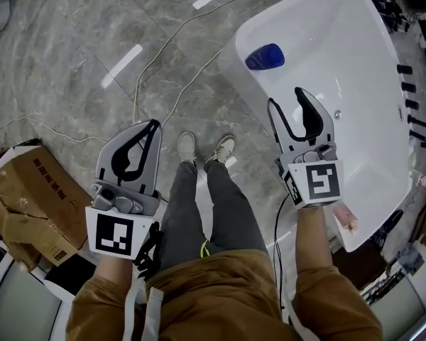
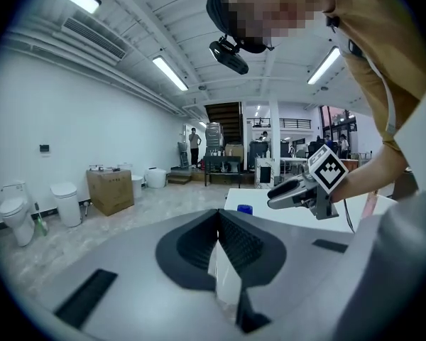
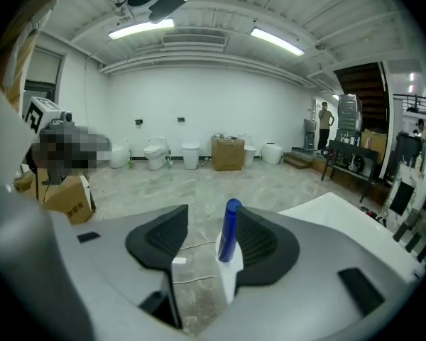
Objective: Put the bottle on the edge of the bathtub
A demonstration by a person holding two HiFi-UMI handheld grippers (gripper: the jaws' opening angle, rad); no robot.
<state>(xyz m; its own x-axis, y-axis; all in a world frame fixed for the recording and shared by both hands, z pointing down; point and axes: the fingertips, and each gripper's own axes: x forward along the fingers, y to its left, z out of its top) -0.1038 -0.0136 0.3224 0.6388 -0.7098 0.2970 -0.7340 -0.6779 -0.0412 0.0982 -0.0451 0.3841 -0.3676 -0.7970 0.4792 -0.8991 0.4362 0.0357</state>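
My right claw (image 1: pixel 285 96) hangs over the white bathtub (image 1: pixel 362 62) with its two jaws apart and nothing between the pads. The blue bottle (image 1: pixel 264 57) stands on the bathtub's edge, at the rounded end of the rim that borders the grey marble floor (image 1: pixel 71 34). It is ahead of my right claw's tips and clear of them.

Along my right claw (image 3: pixel 213 215) the bottle (image 3: pixel 229 231) shows in the gap between the jaws, closer to the right-hand jaw than to the left. It stands upright with its long axis vertical, its rounded top pointing at the ceiling and its base on the white rim (image 3: pixel 326 208). From my head camera I look almost straight down its length, so it shows only as a short blue oval.

My left claw (image 1: pixel 153 124) is out over the floor, well to the left of the bathtub, and it holds nothing. In its own view the dark ribbed pads of the left claw (image 2: pixel 218 213) meet at the tips, closed together. Past them I can make out the bottle's blue top (image 2: pixel 245 209) at the near edge of the bathtub (image 2: pixel 234 196), with my right claw (image 2: pixel 273 197) above the bathtub.

A torn cardboard box (image 1: pixel 35 197) lies on the floor by my left arm. A thin cable (image 1: pixel 177 41) runs across the floor toward the bathtub. My shoes (image 1: pixel 188 146) stand between the two claws.
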